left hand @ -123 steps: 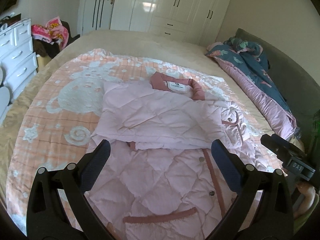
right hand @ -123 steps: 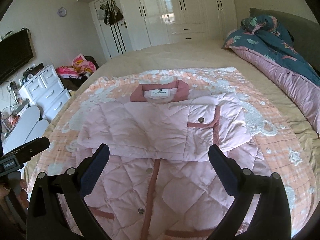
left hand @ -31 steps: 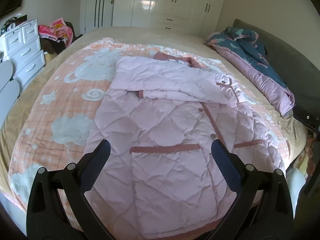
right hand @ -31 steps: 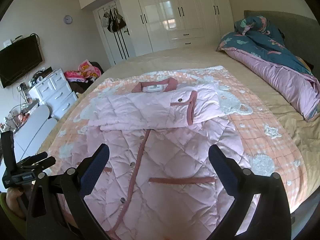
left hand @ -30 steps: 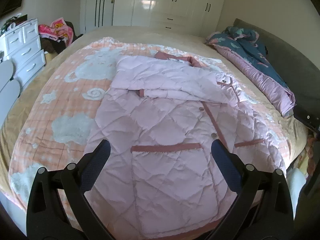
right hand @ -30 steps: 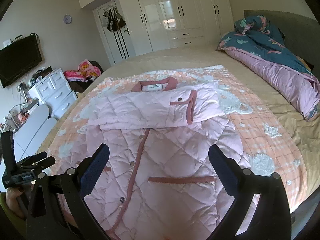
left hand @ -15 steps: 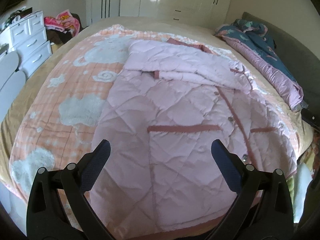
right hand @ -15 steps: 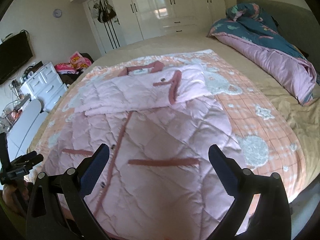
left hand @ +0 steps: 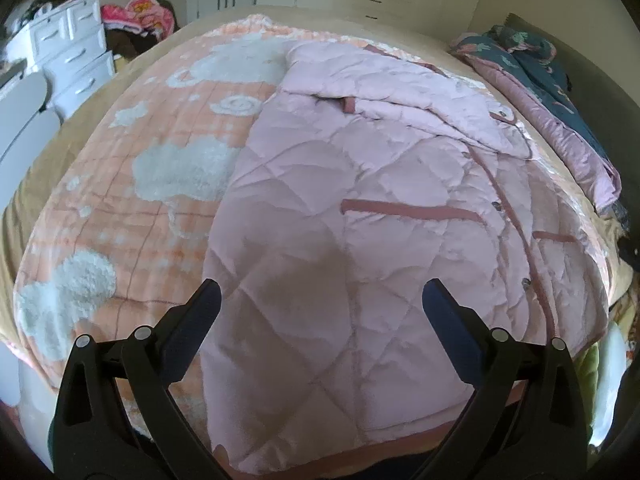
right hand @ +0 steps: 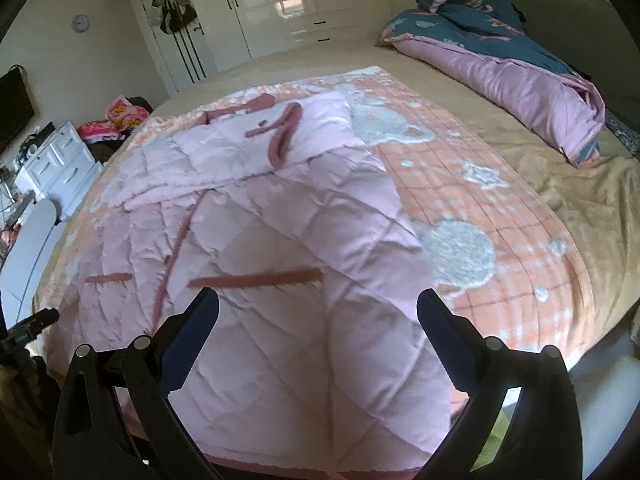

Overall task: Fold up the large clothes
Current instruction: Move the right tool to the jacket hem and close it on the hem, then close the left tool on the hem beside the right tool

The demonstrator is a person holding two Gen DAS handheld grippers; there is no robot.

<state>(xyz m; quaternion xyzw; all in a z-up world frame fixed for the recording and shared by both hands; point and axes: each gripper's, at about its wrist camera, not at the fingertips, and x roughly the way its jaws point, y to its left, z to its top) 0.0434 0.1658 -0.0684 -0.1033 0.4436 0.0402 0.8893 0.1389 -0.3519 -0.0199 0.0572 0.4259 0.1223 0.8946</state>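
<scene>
One bed point(right hand: 560, 208) fills most of both views, covered by a tan sheet and, over that, an orange blanket point(left hand: 132, 152) with white fluffy patches. White wardrobes point(right hand: 304, 4) stand along the far wall, and a white dresser point(left hand: 76, 52) sits at the far left. At the far right of the bed lies a bunched teal-and-pink duvet point(right hand: 520, 60).

On the blanket, the pink quilted coat point(left hand: 360, 216) lies flat with its hem at the near edge of the bed and its collar at the far end. Both sleeves are folded across the chest. Dark pink trim marks the pockets and front placket.

The left gripper point(left hand: 318, 300) hovers above the coat's near left part, jaws spread wide, holding nothing. The right gripper point(right hand: 318, 312) hovers over the coat's near right part, likewise spread wide and empty.
</scene>
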